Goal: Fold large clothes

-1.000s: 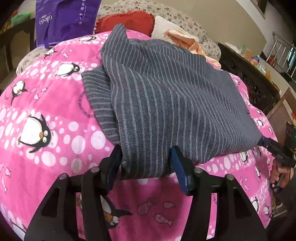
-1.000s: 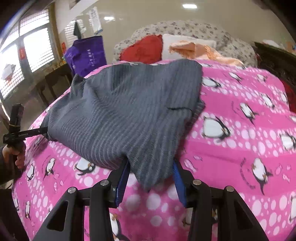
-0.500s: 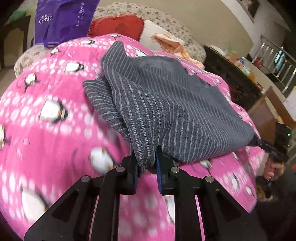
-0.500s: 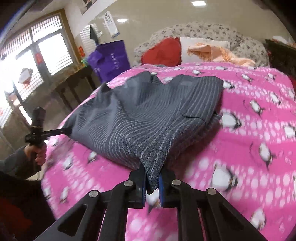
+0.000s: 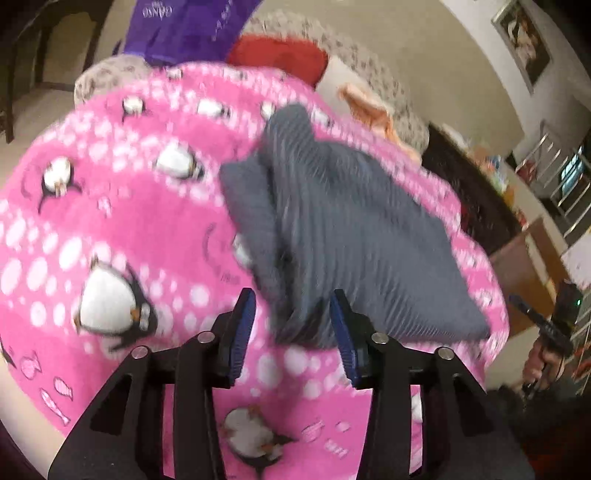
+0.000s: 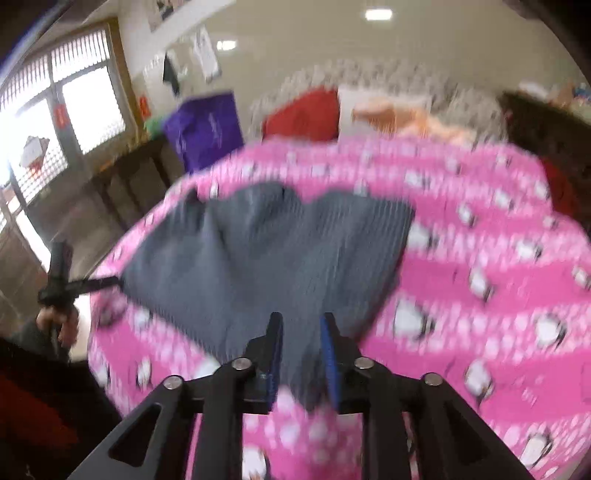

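Observation:
A grey striped garment (image 5: 332, 229) lies folded on the pink penguin blanket (image 5: 110, 229). My left gripper (image 5: 291, 325) is open, its blue pads standing on either side of the garment's near corner. In the right wrist view the garment (image 6: 266, 251) spreads across the blanket (image 6: 480, 258). My right gripper (image 6: 301, 343) has its jaws slightly apart with the garment's near edge between them. Both views are blurred by motion. The other gripper shows at the far corner in each view: the right one (image 5: 546, 325) and the left one (image 6: 74, 284).
Red (image 5: 280, 55) and floral pillows and an orange cloth (image 5: 373, 110) lie at the head of the bed. A purple bag (image 5: 184, 26) stands to the left. Dark furniture (image 5: 472, 192) runs along the right side. A window (image 6: 55, 122) is at the left.
Both grippers were shut on the garment's corners half a second ago. The left jaws have now opened wide and the right jaws have parted. Both have drawn back and lifted.

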Motion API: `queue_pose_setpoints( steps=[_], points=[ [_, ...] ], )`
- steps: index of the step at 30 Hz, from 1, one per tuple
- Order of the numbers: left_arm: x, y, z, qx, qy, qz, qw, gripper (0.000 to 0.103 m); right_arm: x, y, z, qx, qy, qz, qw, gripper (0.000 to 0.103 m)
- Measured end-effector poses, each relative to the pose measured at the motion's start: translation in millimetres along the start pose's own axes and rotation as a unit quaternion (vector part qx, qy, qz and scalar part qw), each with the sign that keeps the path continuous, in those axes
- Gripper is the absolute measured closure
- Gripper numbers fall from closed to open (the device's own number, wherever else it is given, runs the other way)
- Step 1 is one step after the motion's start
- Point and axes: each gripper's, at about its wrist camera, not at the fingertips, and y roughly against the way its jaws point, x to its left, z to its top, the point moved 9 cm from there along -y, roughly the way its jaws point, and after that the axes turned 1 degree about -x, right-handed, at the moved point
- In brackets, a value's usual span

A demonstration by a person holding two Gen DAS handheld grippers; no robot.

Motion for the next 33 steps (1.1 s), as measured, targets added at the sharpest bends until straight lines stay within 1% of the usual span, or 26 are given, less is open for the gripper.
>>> queue_pose_setpoints(
  steps=[1, 2, 3, 5, 7, 8, 10, 11, 12, 13, 14, 15, 16, 17, 19, 22, 25, 28, 33],
  points=[
    [-7.9, 1.7, 7.4, -0.013, -0.001, -0.002, 0.9999, 0.048, 2.6, 0.4, 6.5, -0.01, 0.005, -0.005, 1.0, 0.073],
    [-15.5, 0.5, 11.5, -0.022, -0.005, -0.004, 0.9997, 0.045, 10.4, -5.4, 13.9, -0.021, 0.016, -0.009, 1.0, 0.073],
    [-25.2, -3.8, 16.7, -0.028, -0.013, -0.005, 0.9995, 0.045, 13.3, -10.6, 16.3, -0.021, 0.02, -0.013, 0.999, 0.073],
    [-43.9, -14.1, 23.7, -0.037, -0.038, 0.007, 0.9986, 0.045, 22.7, -35.6, 9.9, 0.001, 0.027, -0.02, 0.999, 0.073],
    [-68.9, -17.9, 28.3, -0.053, -0.064, -0.012, 0.9964, 0.045, 27.0, -53.2, 0.4, 0.011, 0.029, -0.026, 0.999, 0.073],
    [-81.5, -18.7, 29.1, -0.059, -0.078, -0.025, 0.9949, 0.046, 29.0, -59.6, -3.2, 0.016, 0.026, -0.022, 0.999, 0.073],
    [-104.6, -28.7, 30.3, -0.061, -0.118, -0.031, 0.9906, 0.046, 30.6, -75.0, -14.4, 0.03, 0.028, -0.033, 0.999, 0.073],
    [-108.5, -35.7, 29.5, -0.056, -0.132, -0.029, 0.9893, 0.046, 31.2, -79.2, -18.8, 0.035, 0.03, -0.039, 0.998, 0.073],
    [-103.7, -50.5, 28.7, -0.051, -0.149, -0.001, 0.9876, 0.047, 31.2, -86.0, -24.4, 0.041, 0.03, -0.04, 0.998, 0.073],
    [-93.3, -61.3, 28.9, -0.043, -0.149, 0.027, 0.9875, 0.05, 29.6, -92.1, -31.5, 0.05, 0.03, -0.045, 0.997, 0.073],
    [-76.1, -73.3, 27.4, -0.03, -0.137, 0.057, 0.9886, 0.051, 26.0, -97.3, -39.7, 0.058, 0.03, -0.055, 0.996, 0.073],
    [-59.1, -82.1, 23.9, -0.019, -0.121, 0.077, 0.9895, 0.054, 22.7, -100.6, -43.9, 0.063, 0.028, -0.058, 0.996, 0.073],
    [-42.1, -88.9, 18.3, -0.009, -0.102, 0.094, 0.9903, 0.064, 20.3, -106.0, -50.7, 0.069, 0.023, -0.057, 0.996, 0.073],
    [-30.6, -91.3, 12.6, -0.004, -0.089, 0.1, 0.991, 0.067, 19.3, -107.5, -53.1, 0.069, 0.018, -0.054, 0.996, 0.073],
    [-26.3, -87.3, 7.3, -0.017, -0.083, 0.092, 0.9922, 0.067, 16.2, -108.8, -55.8, 0.062, 0.007, -0.052, 0.997, 0.072],
    [-25.6, -89.3, 6.7, -0.022, -0.088, 0.094, 0.9915, 0.067, 15.1, -112.6, -57.2, 0.058, 0.004, -0.053, 0.997, 0.07],
    [-22.6, -92.5, 7.0, -0.035, -0.087, 0.084, 0.992, 0.067, 13.5, -115.3, -56.3, 0.054, -0.001, -0.048, 0.997, 0.069],
    [-20.2, -90.3, 6.9, -0.039, -0.084, 0.075, 0.9929, 0.067, 13.3, -114.0, -57.5, 0.045, -0.003, -0.045, 0.998, 0.069],
    [-26.1, -92.2, 7.1, -0.041, -0.082, 0.07, 0.9934, 0.067, 19.4, -114.7, -56.3, 0.043, 0.016, -0.067, 0.997, 0.069]
  ],
)
